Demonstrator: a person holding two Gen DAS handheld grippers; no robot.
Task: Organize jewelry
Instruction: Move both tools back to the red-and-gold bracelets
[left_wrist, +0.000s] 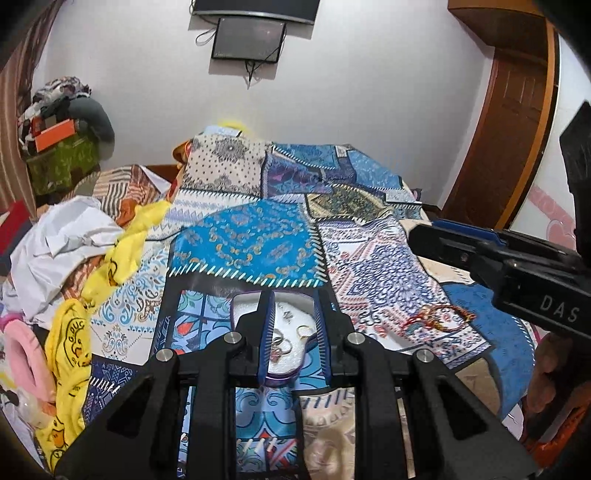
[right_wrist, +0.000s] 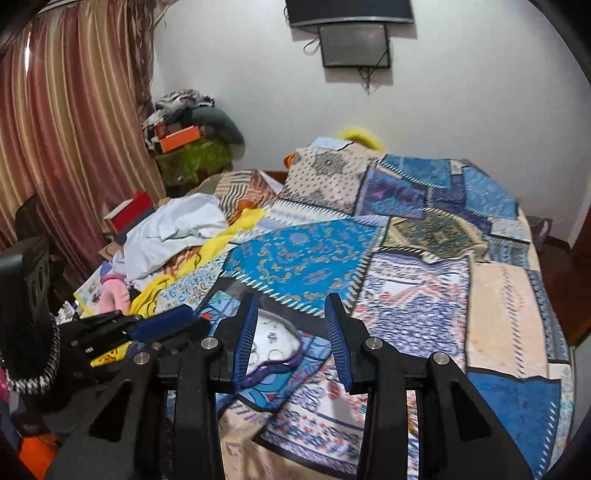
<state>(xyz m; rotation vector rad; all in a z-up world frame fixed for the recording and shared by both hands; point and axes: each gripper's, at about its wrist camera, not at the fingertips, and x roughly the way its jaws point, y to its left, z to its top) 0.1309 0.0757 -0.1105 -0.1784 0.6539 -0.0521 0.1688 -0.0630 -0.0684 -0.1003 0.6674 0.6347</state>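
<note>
Here both claws, left (left_wrist: 293, 332) and right (right_wrist: 295, 339), tilt downward, empty.

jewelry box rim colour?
Purple rim on the jewelry box, white foam lining inside. Clearest in the left wrist view.

A tray (left_wrist: 242, 301) lies on the bed (left_wrist: 258, 243), right under the tips of the left hand-held gripper (left_wrist: 293, 332). Small rings (left_wrist: 282, 341) lie in the tray. A bracelet (left_wrist: 437, 317) lies on the bed to the right of this gripper, below the right hand-held gripper (left_wrist: 424, 236). A heap of clothes (left_wrist: 74, 251) lies to the left. A wall (left_wrist: 351, 92) stands behind the bed.
</note>
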